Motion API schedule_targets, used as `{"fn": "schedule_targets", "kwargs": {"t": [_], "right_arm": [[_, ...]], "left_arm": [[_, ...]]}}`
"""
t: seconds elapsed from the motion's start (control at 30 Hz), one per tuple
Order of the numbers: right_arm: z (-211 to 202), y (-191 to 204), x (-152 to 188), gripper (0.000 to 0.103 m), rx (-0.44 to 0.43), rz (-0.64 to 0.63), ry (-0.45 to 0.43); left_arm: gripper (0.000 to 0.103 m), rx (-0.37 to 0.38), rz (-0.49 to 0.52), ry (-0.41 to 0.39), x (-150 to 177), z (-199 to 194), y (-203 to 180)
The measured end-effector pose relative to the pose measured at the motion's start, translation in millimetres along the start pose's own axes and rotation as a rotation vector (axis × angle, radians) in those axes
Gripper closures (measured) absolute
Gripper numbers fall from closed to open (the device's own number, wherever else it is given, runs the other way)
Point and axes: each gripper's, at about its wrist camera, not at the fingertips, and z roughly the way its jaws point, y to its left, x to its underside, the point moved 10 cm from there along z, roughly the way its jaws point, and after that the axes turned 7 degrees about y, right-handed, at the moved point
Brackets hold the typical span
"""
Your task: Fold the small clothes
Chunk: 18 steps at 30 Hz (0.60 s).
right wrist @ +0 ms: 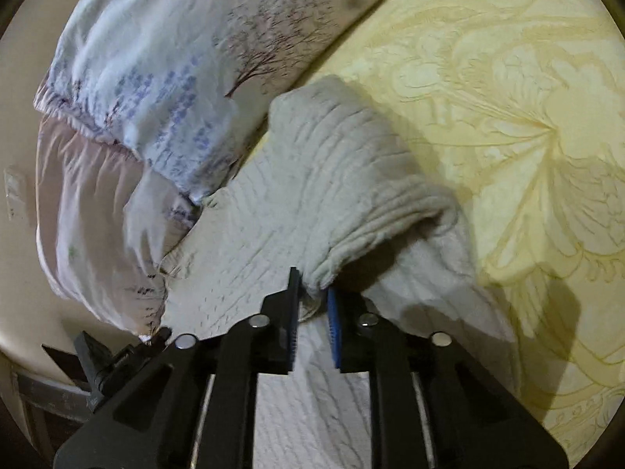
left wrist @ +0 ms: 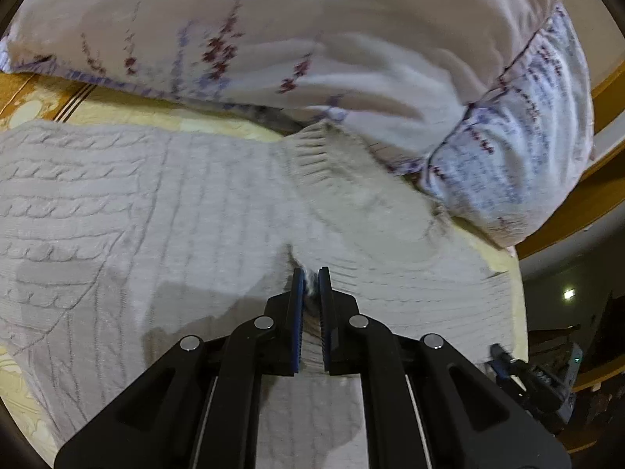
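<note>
Pinching the white knit sweater [left wrist: 175, 195], left claw [left wrist: 310, 275] nearly closed on fabric, right claw [right wrist: 312, 283] clamping a bunched fold

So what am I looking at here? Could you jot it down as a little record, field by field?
garment: white cable-knit sweater, partly folded
surface: bed with yellow patterned cover
nearby: floral pillow, touching the sweater's far edge
left tongs: pinching a fold of the knit
right tongs: pinching a bunched-up fold, apparently a sleeve
image quality: some motion blur

White cable-knit sweater [left wrist: 156, 203] spread on bed, sleeve lifted.
</note>
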Motion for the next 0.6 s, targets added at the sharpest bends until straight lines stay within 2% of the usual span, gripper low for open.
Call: {"fn": "schedule_targets", "kwargs": {"t": [0.1, 0.27, 0.37, 0.47, 0.53, 0.6], "right_arm": [[-13.4, -12.2, -12.7, 0.072, 0.005, 0.052, -0.06], [-21.7, -30.1, -32.7, 0.074, -0.037, 0.152, -0.108], [-20.8, -36.1, -33.3, 0.092, -0.017, 0.174, -0.117], [-21.7, -32.8, -22.9, 0.093, 0.057, 0.114, -0.107], [-25.6, -26.9, -16.7, 0.087, 0.133, 0.038, -0.083], [-42.7, -26.0, -17.3, 0.067, 0.202, 0.001, -0.128]], "left_arm": [[0.096, 0.014, -0.031, 0.01, 2.2, 2.9, 4.8], [0.096, 0.076, -0.076, 0.032, 6.6, 2.3, 8.9], [0.096, 0.056, -0.073, 0.045, 11.0, 0.9, 12.9], [0.096, 0.025, -0.045, 0.047, 14.0, 3.4, 9.0], [0.096, 0.018, -0.041, 0.041, 14.7, -0.3, 7.9], [0.096, 0.006, -0.016, 0.019, 15.1, -11.9, 7.5]]}}
